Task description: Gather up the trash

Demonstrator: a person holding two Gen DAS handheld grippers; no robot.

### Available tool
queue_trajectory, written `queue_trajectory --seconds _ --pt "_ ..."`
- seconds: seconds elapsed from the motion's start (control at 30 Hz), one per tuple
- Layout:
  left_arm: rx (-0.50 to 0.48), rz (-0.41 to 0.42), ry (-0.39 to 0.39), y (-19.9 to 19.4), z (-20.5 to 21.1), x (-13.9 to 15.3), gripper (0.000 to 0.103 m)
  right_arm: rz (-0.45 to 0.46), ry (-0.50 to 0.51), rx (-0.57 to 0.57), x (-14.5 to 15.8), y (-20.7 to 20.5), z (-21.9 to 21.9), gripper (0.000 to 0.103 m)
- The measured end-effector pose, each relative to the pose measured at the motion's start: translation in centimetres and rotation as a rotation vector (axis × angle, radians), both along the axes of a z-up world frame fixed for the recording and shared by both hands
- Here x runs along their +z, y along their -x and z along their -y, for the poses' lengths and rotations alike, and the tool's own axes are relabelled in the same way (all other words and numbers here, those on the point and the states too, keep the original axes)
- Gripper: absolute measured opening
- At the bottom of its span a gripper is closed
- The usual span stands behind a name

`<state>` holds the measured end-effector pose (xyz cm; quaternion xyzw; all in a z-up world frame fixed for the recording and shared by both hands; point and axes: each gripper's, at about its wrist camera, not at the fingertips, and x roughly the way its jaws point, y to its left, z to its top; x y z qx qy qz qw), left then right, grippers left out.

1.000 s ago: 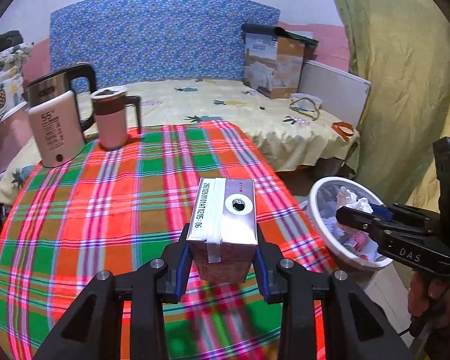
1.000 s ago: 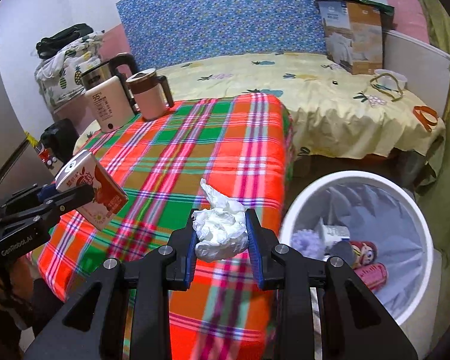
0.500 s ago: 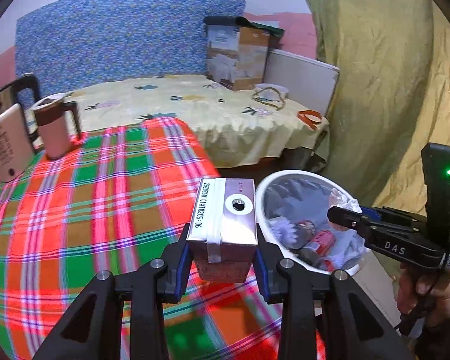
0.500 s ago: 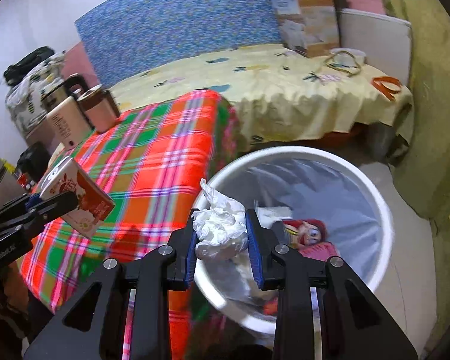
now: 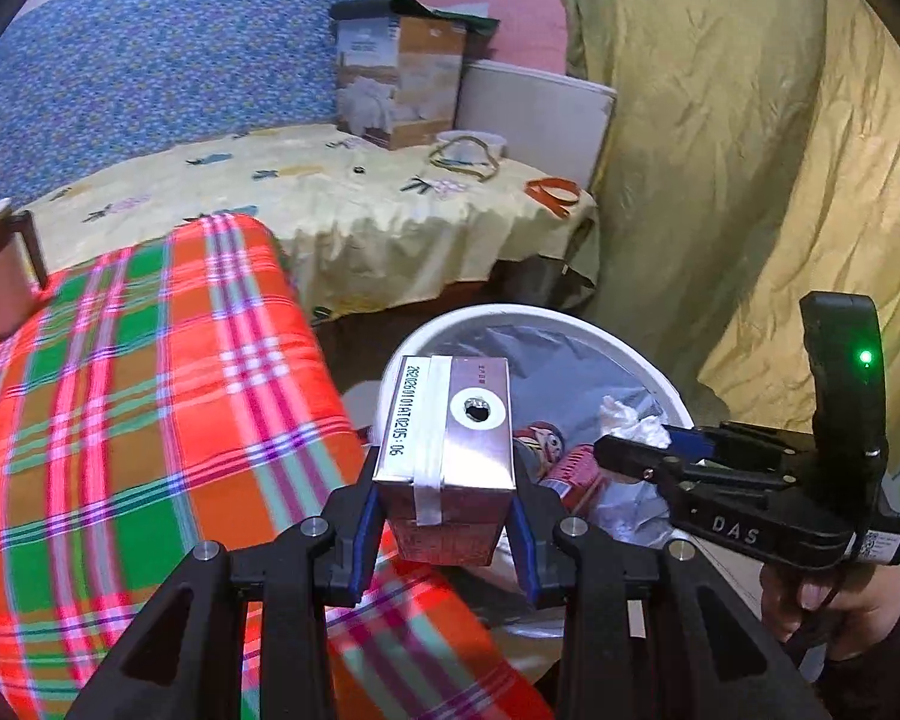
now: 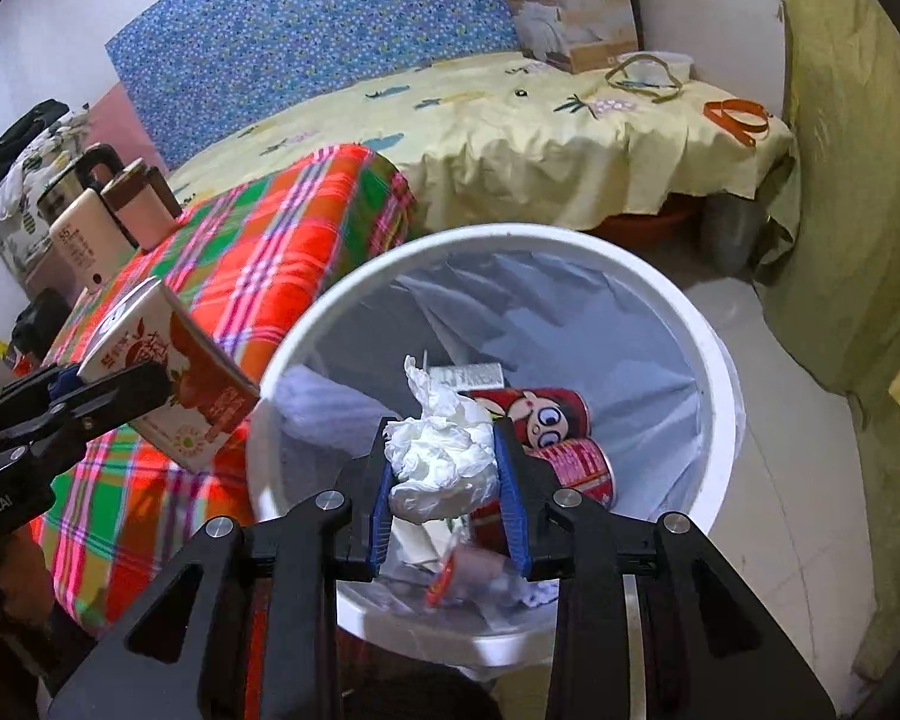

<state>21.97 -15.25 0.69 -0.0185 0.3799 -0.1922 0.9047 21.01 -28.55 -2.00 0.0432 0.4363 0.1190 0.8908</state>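
Right gripper [image 6: 447, 471] clamped on a crumpled white tissue wad [image 6: 441, 459] above the round white lined trash bin [image 6: 714, 360], left gripper [image 5: 444, 525] pinching a small silver-topped red drink carton [image 5: 447, 450] at the edge of the red-and-green plaid tablecloth [image 5: 120, 390], just beside the bin's rim

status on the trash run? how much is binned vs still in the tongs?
Done: the white bin already holds red cans and scraps. In hand: the right tongs grip a crumpled tissue over the bin's opening; the left tongs grip a drink carton near the rim beside the plaid table. Left: release both. No other trash shows on the visible tabletop.
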Motion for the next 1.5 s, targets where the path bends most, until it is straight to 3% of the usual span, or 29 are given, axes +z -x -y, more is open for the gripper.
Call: queue_trajectory --seconds 0.27,0.43,0.53,0.77,1.5 --pt "-0.065 -0.020 0.007 -1.8 2.6 -1.5 0.036 -0.026 0.000 0.004 -1.1 -0.3 1.1 0.036" --pt "-0.090 -0.031 0.023 -2.6 3.2 -2.1 0.037 -0.030 -0.004 -0.009 -1.4 -0.4 1.6 0.049" --pt "-0.099 -0.018 0.042 -2.5 3.1 -2.0 0.044 -0.020 -0.012 -0.019 -1.2 -0.2 2.0 0.055" --pt "-0.101 0.011 0.068 -1.8 2.3 -0.9 0.045 0.017 -0.035 -0.053 -0.2 0.4 2.6 0.055" --pt "0.088 0.059 0.030 7.2 -5.3 0.9 0.046 0.093 -0.055 0.001 1.9 6.5 -2.7 0.055"
